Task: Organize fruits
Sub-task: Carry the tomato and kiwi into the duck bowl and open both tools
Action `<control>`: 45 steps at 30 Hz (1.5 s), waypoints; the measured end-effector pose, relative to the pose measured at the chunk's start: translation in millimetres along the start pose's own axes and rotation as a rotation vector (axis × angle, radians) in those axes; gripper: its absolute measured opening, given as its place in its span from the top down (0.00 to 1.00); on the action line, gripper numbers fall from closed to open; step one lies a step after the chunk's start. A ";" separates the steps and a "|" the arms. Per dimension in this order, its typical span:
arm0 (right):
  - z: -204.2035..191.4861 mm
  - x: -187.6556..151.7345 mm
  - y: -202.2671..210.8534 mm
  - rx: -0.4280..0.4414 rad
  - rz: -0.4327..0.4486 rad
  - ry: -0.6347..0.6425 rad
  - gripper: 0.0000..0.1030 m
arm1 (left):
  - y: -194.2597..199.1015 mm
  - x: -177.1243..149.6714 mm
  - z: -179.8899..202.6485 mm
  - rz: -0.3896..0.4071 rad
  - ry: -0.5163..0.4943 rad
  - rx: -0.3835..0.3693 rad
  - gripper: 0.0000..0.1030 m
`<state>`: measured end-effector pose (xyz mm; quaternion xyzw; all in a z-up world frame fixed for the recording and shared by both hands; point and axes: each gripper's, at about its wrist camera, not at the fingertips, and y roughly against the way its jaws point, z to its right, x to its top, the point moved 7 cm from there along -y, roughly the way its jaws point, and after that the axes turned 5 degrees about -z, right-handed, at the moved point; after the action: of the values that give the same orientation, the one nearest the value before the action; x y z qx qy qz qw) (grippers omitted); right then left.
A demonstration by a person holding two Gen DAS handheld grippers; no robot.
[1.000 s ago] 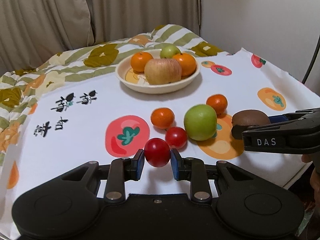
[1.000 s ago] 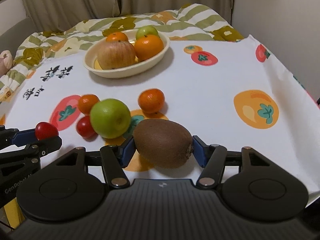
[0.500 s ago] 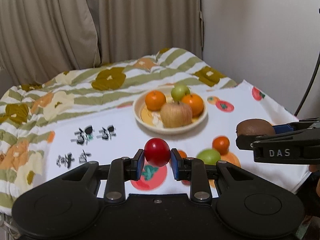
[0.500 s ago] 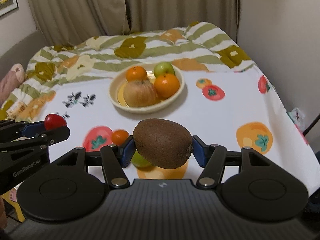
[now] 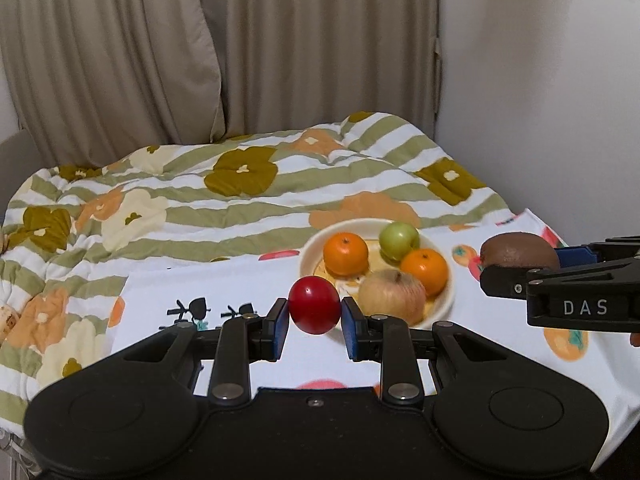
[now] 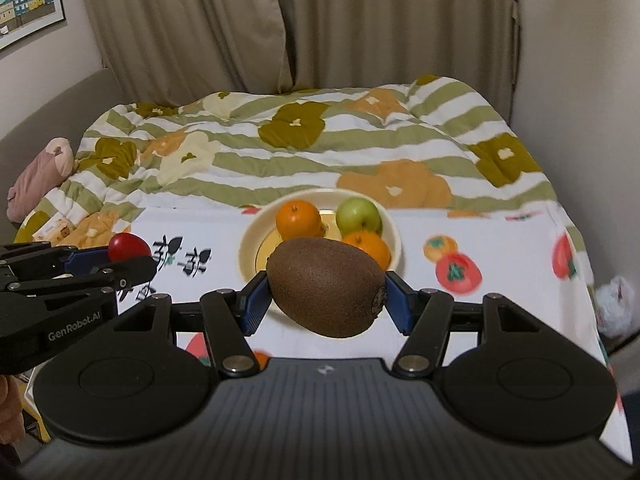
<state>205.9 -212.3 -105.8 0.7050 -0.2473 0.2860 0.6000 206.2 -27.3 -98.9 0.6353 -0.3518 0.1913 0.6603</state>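
My left gripper [image 5: 315,322] is shut on a small red tomato [image 5: 314,304] and holds it high above the white fruit-print cloth [image 5: 256,280]. My right gripper [image 6: 326,300] is shut on a brown kiwi [image 6: 326,292], also held high. A cream bowl [image 5: 442,312] ahead holds two oranges [image 5: 346,254], a green apple [image 5: 399,240] and a pale red apple [image 5: 392,296]. The bowl also shows in the right wrist view [image 6: 250,248], partly hidden by the kiwi. The right gripper with the kiwi [image 5: 518,250] shows at the right of the left wrist view.
A striped flower quilt [image 5: 200,200] covers the bed behind the cloth. Curtains [image 6: 320,40] hang at the back and a white wall [image 5: 540,80] stands on the right. A loose orange [image 6: 261,360] peeks from under the right gripper. A pink soft toy [image 6: 40,176] lies far left.
Both grippers have risen well above the cloth with their fruits. The loose fruits on the cloth have dropped out of sight below the grippers. The bowl now lies straight ahead.
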 end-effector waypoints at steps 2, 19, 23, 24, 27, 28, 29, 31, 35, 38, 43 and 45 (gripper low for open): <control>3.0 14.1 -12.9 0.009 -0.003 0.012 0.27 | -11.4 9.2 0.5 -0.008 0.010 0.005 0.70; 15.5 64.0 -137.2 0.088 -0.118 0.130 0.27 | -107.3 33.0 0.6 -0.126 0.073 0.052 0.70; 17.7 65.8 -152.6 0.107 -0.136 0.141 0.27 | -128.2 32.6 3.2 -0.156 0.071 0.057 0.70; 18.8 66.3 -156.2 0.110 -0.140 0.144 0.27 | -133.8 32.4 4.1 -0.165 0.068 0.058 0.70; 22.6 67.3 -164.4 0.115 -0.150 0.145 0.27 | -147.0 30.6 5.4 -0.189 0.066 0.061 0.70; 24.2 67.6 -166.9 0.116 -0.154 0.145 0.27 | -150.5 30.3 5.3 -0.196 0.067 0.061 0.70; 25.0 67.3 -168.1 0.116 -0.157 0.145 0.27 | -153.6 29.8 5.3 -0.202 0.067 0.062 0.70; 26.4 67.2 -170.7 0.119 -0.163 0.146 0.27 | -157.4 29.1 5.6 -0.213 0.067 0.064 0.70; 28.1 69.2 -174.8 0.125 -0.170 0.148 0.27 | -161.1 27.8 5.1 -0.230 0.067 0.062 0.69; 28.1 70.4 -176.3 0.128 -0.171 0.150 0.27 | -159.2 27.6 6.1 -0.226 0.063 0.064 0.54; 25.1 72.4 -178.1 0.132 -0.175 0.163 0.27 | -145.0 29.4 2.7 -0.183 0.087 0.074 0.21; 23.7 72.3 -178.9 0.136 -0.179 0.166 0.27 | -140.5 28.9 -0.2 -0.180 0.097 0.081 0.21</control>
<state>383.7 -207.9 -184.0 0.7373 -0.1130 0.3049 0.5922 324.2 -49.5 -177.4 0.6807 -0.2528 0.1756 0.6648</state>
